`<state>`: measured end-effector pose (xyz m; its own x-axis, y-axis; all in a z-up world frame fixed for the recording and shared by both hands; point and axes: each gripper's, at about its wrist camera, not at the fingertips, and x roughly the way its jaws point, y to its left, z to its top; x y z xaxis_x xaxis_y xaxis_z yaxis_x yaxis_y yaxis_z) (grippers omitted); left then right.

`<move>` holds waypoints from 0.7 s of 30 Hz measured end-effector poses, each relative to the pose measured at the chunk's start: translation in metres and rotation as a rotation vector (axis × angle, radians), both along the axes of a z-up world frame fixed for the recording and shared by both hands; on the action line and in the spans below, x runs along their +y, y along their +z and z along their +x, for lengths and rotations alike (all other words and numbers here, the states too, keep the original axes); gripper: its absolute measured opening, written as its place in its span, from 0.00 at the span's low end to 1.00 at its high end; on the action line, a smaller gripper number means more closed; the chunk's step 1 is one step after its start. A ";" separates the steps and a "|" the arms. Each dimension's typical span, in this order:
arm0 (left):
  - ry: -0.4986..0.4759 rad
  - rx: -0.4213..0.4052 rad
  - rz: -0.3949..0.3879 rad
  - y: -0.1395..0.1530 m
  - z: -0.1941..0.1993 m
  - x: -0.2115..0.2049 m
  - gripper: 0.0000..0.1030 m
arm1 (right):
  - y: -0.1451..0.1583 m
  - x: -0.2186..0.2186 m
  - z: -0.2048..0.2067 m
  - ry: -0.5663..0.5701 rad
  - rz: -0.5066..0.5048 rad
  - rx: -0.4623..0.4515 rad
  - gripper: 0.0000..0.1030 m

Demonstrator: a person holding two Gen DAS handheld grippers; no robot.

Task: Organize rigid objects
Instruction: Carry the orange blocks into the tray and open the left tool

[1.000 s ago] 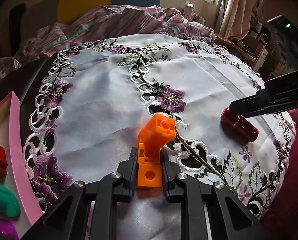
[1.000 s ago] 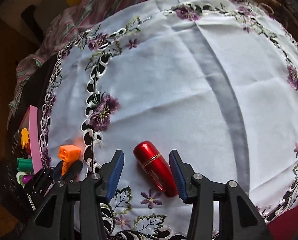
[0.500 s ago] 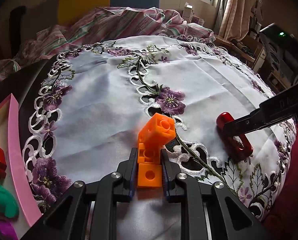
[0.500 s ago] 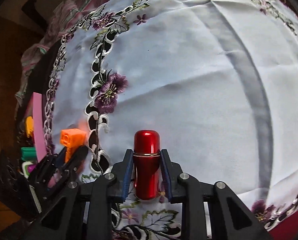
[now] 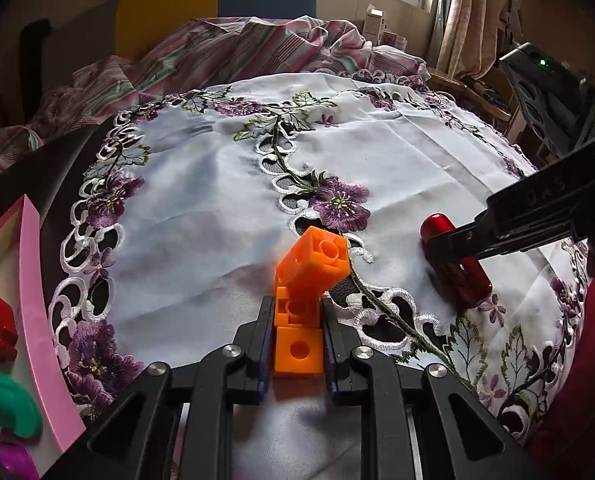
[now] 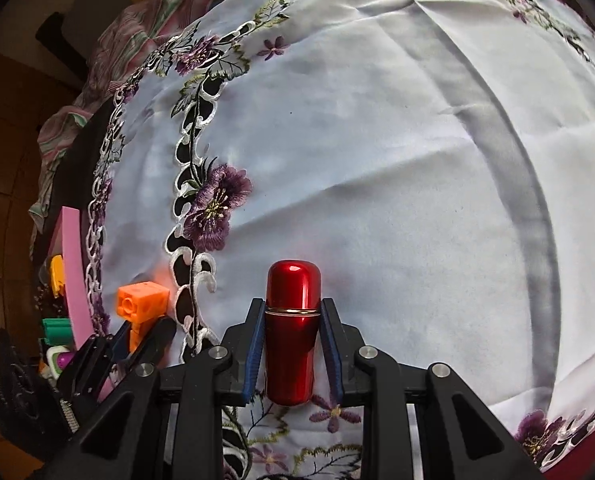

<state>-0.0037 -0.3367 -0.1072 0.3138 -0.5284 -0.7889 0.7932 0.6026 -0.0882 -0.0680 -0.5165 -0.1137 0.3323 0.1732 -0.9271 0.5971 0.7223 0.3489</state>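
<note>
Cloth (image 5: pixel 201 216): spread over the worktop, under both tools.
Block piece (image 5: pixel 303 292): between the pads of the left tool (image 5: pixel 297 332), above the cloth at its near edge.
Capsule (image 6: pixel 293 332): between the pads of the right tool (image 6: pixel 293 344), rounded end pointing away from it.
Block vs capsule: block left of capsule, apart; the embroidered flower (image 5: pixel 339 204) lies behind and between them.
Tray (image 5: pixel 37 300): off the cloth's left edge, small items inside.
Striped bedding (image 5: pixel 225 56): behind the worktop's far edge.
</note>
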 end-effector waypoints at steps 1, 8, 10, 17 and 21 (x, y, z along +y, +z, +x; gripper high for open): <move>0.003 0.004 0.003 0.001 0.000 0.000 0.20 | 0.000 0.000 0.001 -0.001 -0.004 -0.002 0.26; 0.027 -0.018 -0.005 0.018 -0.003 0.007 0.20 | -0.001 -0.003 -0.001 -0.010 0.009 -0.015 0.26; 0.033 -0.025 -0.016 0.026 -0.005 0.011 0.20 | -0.001 -0.002 0.000 -0.007 -0.003 -0.018 0.26; 0.071 -0.060 -0.054 0.056 -0.009 0.039 0.20 | -0.002 0.000 0.005 0.003 -0.022 -0.023 0.26; 0.098 -0.071 -0.072 0.070 -0.010 0.057 0.20 | -0.002 0.000 0.006 0.000 -0.022 -0.025 0.26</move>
<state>-0.0134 -0.2793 -0.0370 0.4206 -0.5467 -0.7240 0.7363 0.6720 -0.0796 -0.0616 -0.5162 -0.1157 0.3553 0.1525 -0.9222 0.5884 0.7301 0.3474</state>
